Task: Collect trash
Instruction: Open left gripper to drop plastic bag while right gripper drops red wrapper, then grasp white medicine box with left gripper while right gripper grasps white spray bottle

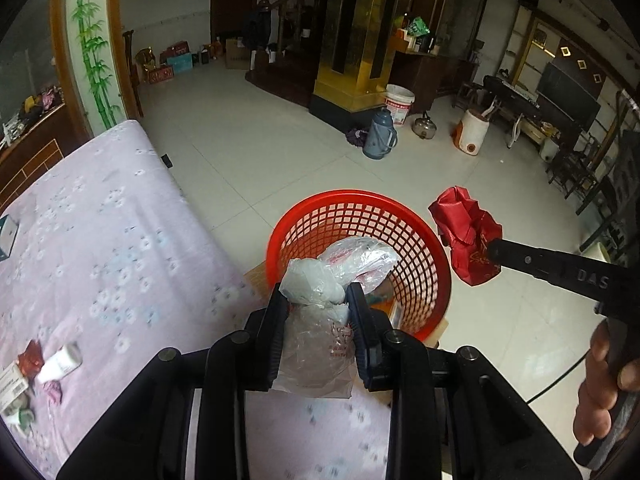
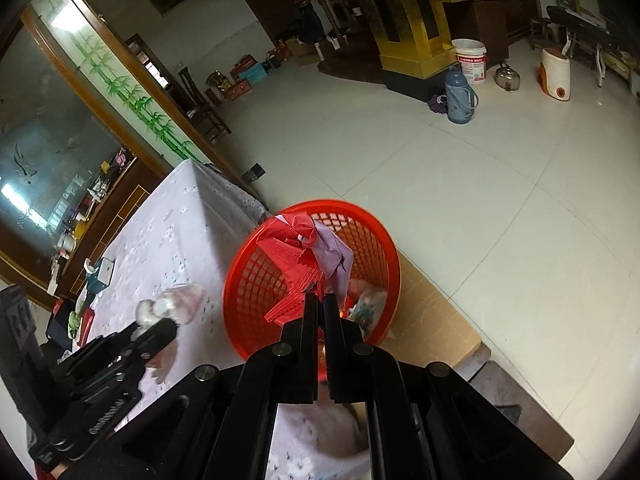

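Left gripper [image 1: 314,300] clamped on clear plastic bag [image 1: 316,280], right gripper [image 2: 319,300] pinched red wrapper [image 2: 296,264], both near red basket [image 1: 424,240]

Soft, dim daylight, strong fisheye bending at edges, slight motion blur

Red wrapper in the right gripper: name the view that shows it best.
The left wrist view. There the red wrapper shows whole from the side, crumpled, pinched by the right gripper beside the red basket. The right wrist view shows it close but foreshortened, overlapping the basket, its lower end hidden between the shut fingers.
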The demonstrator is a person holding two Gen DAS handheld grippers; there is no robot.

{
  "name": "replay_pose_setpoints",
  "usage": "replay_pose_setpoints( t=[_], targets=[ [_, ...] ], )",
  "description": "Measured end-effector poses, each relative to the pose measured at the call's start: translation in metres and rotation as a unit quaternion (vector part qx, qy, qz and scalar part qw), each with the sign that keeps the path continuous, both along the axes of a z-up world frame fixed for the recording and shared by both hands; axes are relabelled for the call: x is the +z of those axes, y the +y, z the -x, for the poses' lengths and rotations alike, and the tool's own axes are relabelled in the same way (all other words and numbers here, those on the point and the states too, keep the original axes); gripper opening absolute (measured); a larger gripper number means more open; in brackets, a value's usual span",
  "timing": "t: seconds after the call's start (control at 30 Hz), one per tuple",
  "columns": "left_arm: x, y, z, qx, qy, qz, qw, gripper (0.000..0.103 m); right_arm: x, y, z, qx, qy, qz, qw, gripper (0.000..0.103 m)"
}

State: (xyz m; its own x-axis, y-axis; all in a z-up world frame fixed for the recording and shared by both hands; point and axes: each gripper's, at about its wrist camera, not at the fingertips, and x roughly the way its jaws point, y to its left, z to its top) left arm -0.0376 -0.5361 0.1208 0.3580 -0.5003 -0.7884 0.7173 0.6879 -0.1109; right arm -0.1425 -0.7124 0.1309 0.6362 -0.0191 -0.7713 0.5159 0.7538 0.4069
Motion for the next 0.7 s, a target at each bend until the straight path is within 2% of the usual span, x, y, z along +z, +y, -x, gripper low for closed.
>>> replay_pose_setpoints(
  t=[0.1, 0.17, 0.2, 0.3, 0.4, 0.47, 0.6, 0.7],
  targets=[
    [-0.004, -0.016, -0.005, -0.003, 0.005, 0.002, 1.0, 0.031, -0.005, -0.009, -0.015, 0.009, 0.003, -0.004, 1.0, 0.005],
    [-0.005, -0.022, -0.005, 0.0, 0.002, 0.0, 1.0, 0.056, -0.008, -0.014, -0.022, 0.01, 0.005, -0.007, 1.0, 0.007],
    [-0.004, -0.023, -0.005, 0.007, -0.002, 0.003, 1.0, 0.059, -0.01, -0.016, -0.025, 0.01, 0.008, -0.006, 1.0, 0.013],
    [-0.002, -0.02, -0.002, 0.013, -0.004, 0.004, 0.9999, 0.059, -0.012, -0.019, -0.028, 0.012, 0.004, -0.01, 1.0, 0.019],
    [0.003, -0.004, 0.001, 0.025, -0.013, 0.001, 0.9996, 0.059, -0.01, -0.011, -0.031, 0.023, 0.003, -0.001, 1.0, 0.02],
    [0.004, 0.012, 0.003, 0.039, -0.017, -0.003, 0.9991, 0.059, -0.011, -0.001, -0.036, 0.042, -0.001, -0.014, 0.999, 0.02],
    [0.003, 0.05, 0.009, 0.07, -0.011, -0.009, 0.9974, 0.059, -0.02, 0.035, -0.051, 0.097, -0.002, -0.05, 0.994, 0.02],
    [0.003, 0.082, 0.011, 0.093, -0.017, -0.015, 0.9954, 0.059, -0.027, 0.075, -0.062, 0.141, 0.006, -0.055, 0.989, 0.02]
  ],
)
